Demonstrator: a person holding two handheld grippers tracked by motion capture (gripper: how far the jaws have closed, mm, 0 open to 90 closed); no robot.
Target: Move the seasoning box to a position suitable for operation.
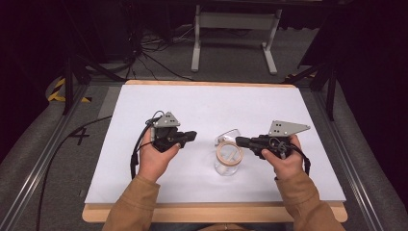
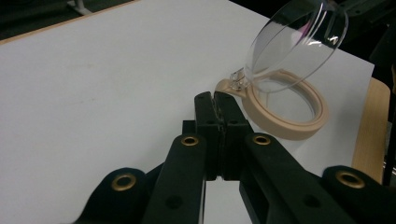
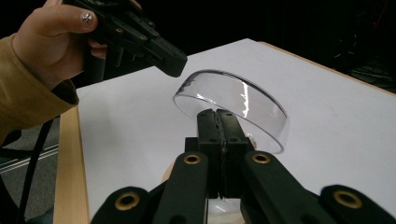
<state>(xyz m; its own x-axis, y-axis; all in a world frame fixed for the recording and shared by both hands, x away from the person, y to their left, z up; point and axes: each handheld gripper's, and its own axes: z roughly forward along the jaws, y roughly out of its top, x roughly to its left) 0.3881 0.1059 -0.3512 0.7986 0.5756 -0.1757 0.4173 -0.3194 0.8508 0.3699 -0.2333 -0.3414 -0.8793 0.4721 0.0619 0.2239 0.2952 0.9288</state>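
Jar [image 1: 227, 163] with clear lid [image 1: 230, 135] upright between left gripper [image 1: 191, 136] and right gripper [image 1: 239, 141], both jaws pressed together.

The table [image 1: 144, 214] is a rectangular wooden board, its light wood edge exposed along the near and far sides. A white sheet [image 1: 202, 106] covers nearly the whole top surface. One object stands directly on the sheet, right of centre and toward the near side: a clear glass jar [image 1: 227, 161] with a tan ring around its mouth and a clear hinged lid [image 1: 230, 135] raised open on the far side.
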